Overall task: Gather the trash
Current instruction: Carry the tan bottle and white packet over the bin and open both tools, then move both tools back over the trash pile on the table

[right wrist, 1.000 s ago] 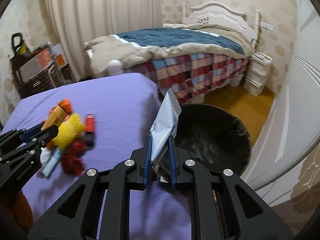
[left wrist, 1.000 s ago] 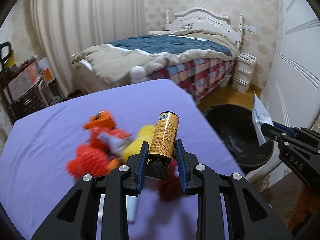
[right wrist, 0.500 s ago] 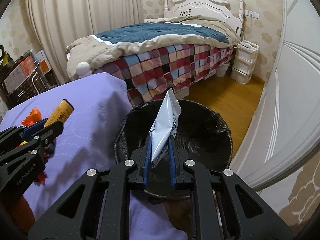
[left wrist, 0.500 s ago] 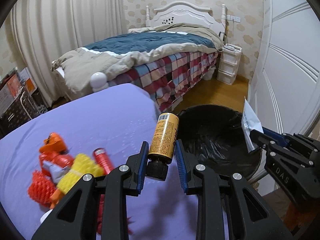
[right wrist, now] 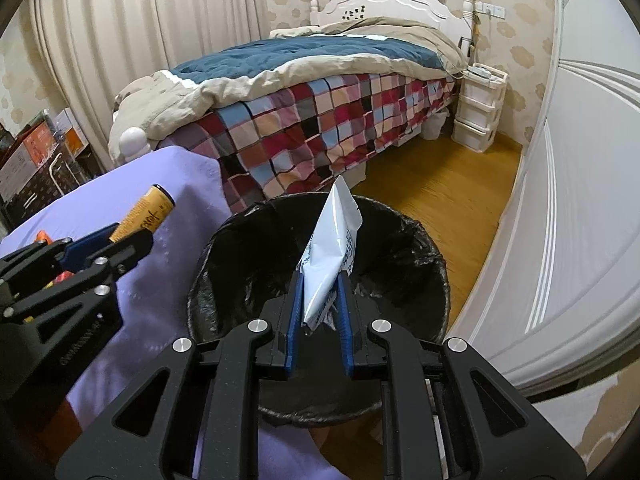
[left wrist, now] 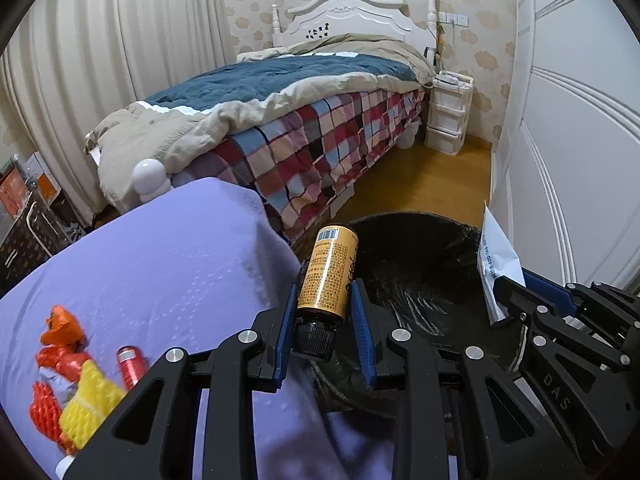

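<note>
My left gripper (left wrist: 325,312) is shut on an orange bottle (left wrist: 330,272) with a black cap, held at the near rim of the black-lined trash bin (left wrist: 420,264). My right gripper (right wrist: 319,304) holds a white plastic packet (right wrist: 330,252) above the bin's opening (right wrist: 400,240); its jaws stand slightly apart around the packet. The right gripper and packet (left wrist: 496,272) also show at the right of the left wrist view. The left gripper with the bottle (right wrist: 144,216) shows at the left of the right wrist view.
A purple-covered table (left wrist: 160,264) holds orange and yellow mesh scraps (left wrist: 80,392) and a red tube (left wrist: 130,364). A bed (left wrist: 300,120) with a checked cover stands behind. A white wardrobe (right wrist: 580,200) is at the right, with wooden floor (right wrist: 448,192) between.
Both grippers have moved right from the table to the bin. The bottle has come to the bin's rim and the packet is over its opening. The right jaws have widened a little.
</note>
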Action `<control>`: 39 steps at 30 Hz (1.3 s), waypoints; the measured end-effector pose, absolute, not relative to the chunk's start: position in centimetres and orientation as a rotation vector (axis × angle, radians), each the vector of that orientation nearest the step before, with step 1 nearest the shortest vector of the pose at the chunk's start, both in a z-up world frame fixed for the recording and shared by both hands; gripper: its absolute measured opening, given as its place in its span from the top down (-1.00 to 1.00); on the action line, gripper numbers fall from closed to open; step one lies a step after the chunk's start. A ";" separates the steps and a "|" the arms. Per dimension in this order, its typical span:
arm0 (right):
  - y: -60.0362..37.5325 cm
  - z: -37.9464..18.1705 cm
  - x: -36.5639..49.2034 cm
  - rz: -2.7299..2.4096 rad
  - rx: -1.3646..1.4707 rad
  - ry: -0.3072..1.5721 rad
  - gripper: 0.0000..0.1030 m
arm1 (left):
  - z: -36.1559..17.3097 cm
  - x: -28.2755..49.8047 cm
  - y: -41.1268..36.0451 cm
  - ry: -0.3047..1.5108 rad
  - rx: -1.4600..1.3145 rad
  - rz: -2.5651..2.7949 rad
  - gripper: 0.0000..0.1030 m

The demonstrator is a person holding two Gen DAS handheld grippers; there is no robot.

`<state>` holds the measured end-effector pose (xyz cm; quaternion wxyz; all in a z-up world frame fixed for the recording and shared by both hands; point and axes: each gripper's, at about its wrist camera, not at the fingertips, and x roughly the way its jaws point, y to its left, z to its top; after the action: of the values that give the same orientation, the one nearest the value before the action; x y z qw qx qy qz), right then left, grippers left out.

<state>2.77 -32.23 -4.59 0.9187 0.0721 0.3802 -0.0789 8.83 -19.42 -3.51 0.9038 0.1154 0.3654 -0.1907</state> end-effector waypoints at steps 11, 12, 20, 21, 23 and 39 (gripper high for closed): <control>-33.9 -5.3 3.2 -0.205 0.185 0.781 0.30 | -4.6 9.5 -20.1 0.760 0.258 -0.361 -0.40; -33.8 -5.3 3.1 -0.209 0.184 0.779 0.25 | -4.5 9.5 -20.0 0.757 0.258 -0.357 -0.41; -32.7 -4.8 2.0 -0.208 0.177 0.766 0.07 | -4.0 8.6 -18.2 0.768 0.235 -0.340 -0.46; -32.5 -4.7 1.7 -0.207 0.175 0.766 0.06 | -3.9 8.4 -18.0 0.768 0.235 -0.339 -0.46; -32.0 -4.5 1.2 -0.205 0.175 0.766 0.05 | -3.7 7.9 -17.2 0.767 0.233 -0.333 -0.47; -24.3 -3.8 -2.8 -0.081 0.180 0.770 0.01 | -3.7 2.3 -6.3 0.810 0.197 -0.212 -0.47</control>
<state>-2.78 -24.30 -3.81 0.9220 0.0879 0.3750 -0.0394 2.35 -6.26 -3.70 0.9089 0.0957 0.3927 -0.1030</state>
